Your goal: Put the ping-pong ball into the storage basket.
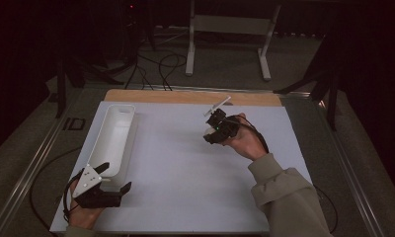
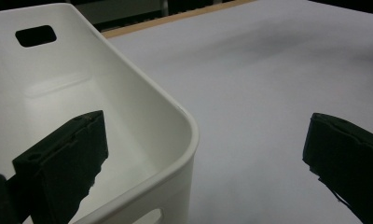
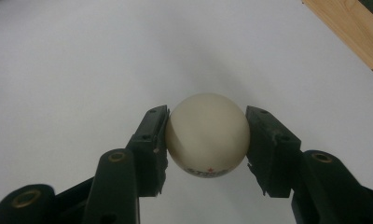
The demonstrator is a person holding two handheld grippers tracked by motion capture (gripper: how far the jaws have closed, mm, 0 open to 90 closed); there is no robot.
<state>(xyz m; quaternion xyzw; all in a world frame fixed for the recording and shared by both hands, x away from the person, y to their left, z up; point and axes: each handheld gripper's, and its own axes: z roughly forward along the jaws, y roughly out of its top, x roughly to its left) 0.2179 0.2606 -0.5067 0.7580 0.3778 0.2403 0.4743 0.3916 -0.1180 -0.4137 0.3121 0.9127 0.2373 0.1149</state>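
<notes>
A: Right claw [image 3: 207,140], at 1 o'clock over the white bench [image 1: 185,168], grips a cream ball [image 3: 208,140] between both pads, clear of the surface

B: Left claw [image 1: 114,177], at 8 o'clock, stands wide, one jaw inside the white bin [image 2: 142,112], nothing held
</notes>
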